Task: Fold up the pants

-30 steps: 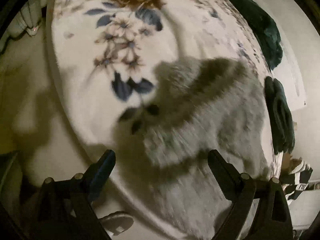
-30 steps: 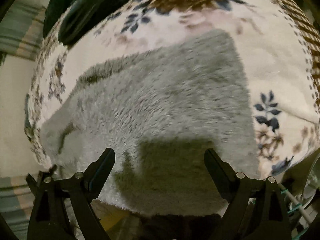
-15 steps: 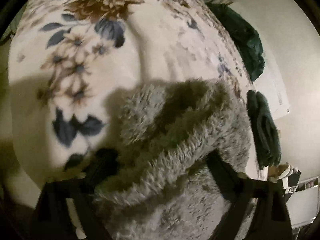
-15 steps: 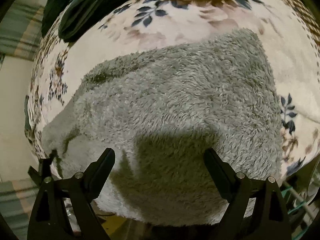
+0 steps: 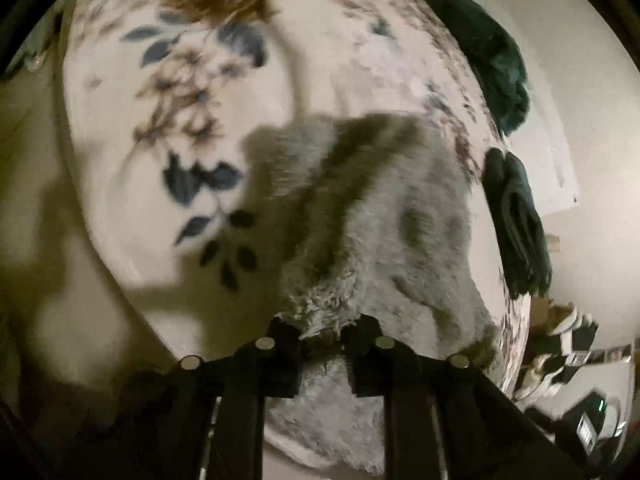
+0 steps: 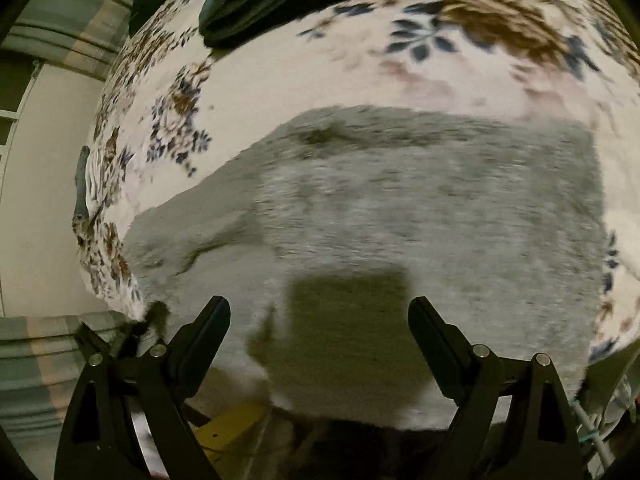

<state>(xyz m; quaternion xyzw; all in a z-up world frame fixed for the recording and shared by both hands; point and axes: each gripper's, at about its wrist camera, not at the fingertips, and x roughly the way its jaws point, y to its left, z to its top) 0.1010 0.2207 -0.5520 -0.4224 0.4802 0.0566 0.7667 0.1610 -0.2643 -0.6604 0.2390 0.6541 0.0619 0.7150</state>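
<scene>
On the floral bed blanket, grey fleece pants lie spread, long axis across right-wrist view. Left tool pinches a pants edge, lifted. Right tool gapes wide over near hem, nothing held; left leads the fold.

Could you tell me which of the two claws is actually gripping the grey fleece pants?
The left claw: it pinches a pants edge, while the right claw hangs open above them.
</scene>
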